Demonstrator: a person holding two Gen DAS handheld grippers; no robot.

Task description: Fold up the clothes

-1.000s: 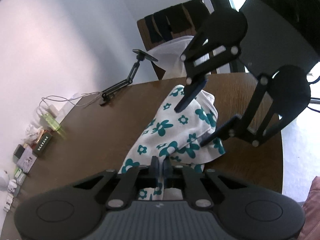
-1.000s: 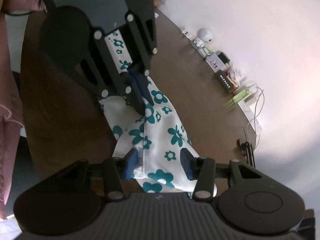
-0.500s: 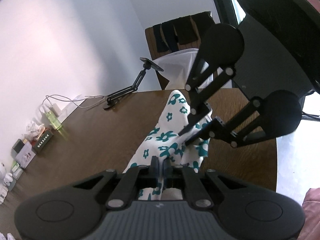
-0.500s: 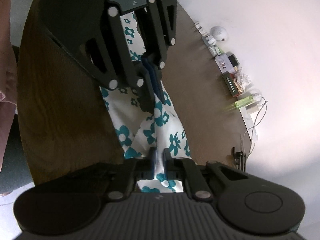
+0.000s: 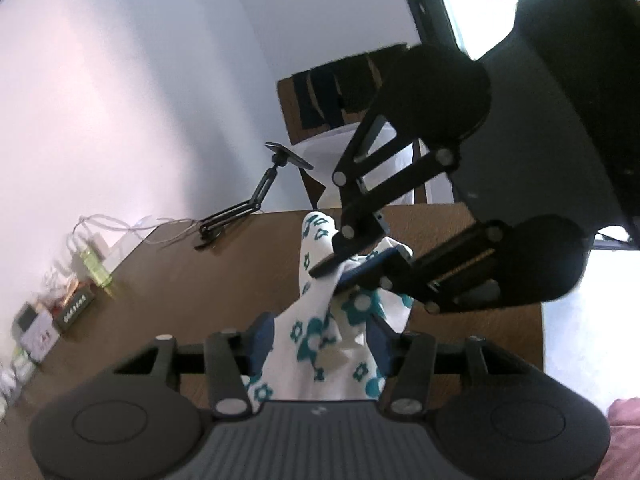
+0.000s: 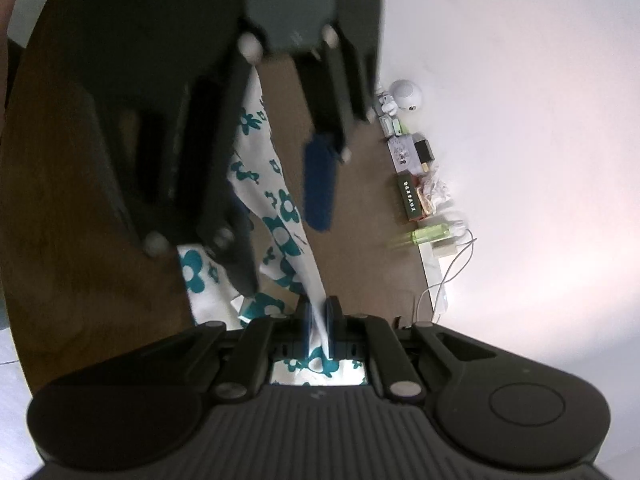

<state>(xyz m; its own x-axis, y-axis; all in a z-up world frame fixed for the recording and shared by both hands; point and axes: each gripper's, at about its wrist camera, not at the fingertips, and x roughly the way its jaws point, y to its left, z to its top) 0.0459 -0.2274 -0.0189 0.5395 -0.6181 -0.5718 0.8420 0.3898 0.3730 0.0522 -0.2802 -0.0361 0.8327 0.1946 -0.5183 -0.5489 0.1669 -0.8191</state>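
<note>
A white garment printed with teal flowers (image 5: 320,336) hangs bunched between two handheld grippers above a round wooden table (image 5: 224,280); the right gripper (image 6: 318,320) is pressed together on a narrow edge of the cloth, the fabric running as a taut strip straight out from between its blue pads, while the left gripper (image 5: 320,336) is opening, its fingers (image 5: 262,334) standing apart on either side of a loose mound of the same cloth without pressing on it; seen from the left gripper, the right one crosses just ahead and to the right, its tips pinching the garment where it rises into a peak; seen from the right gripper, the left one looms close ahead and above, blurred, with the cloth passing between its spread fingers and trailing down onto the table beneath; off to the side of both grippers, along the table's far edge by the wall, sit small boxes (image 6: 412,196), a green bottle (image 6: 430,234) and a white cable (image 5: 120,224), well apart from the work; a black jointed stand (image 5: 248,208) rises from the table's far edge, and a chair draped with dark and white clothing (image 5: 344,120) stands beyond the table; judged from how things lie, the fold is far from finished, since the garment is crumpled and lifted rather than flat; it remains to be spread, creased over and laid down neatly.
</note>
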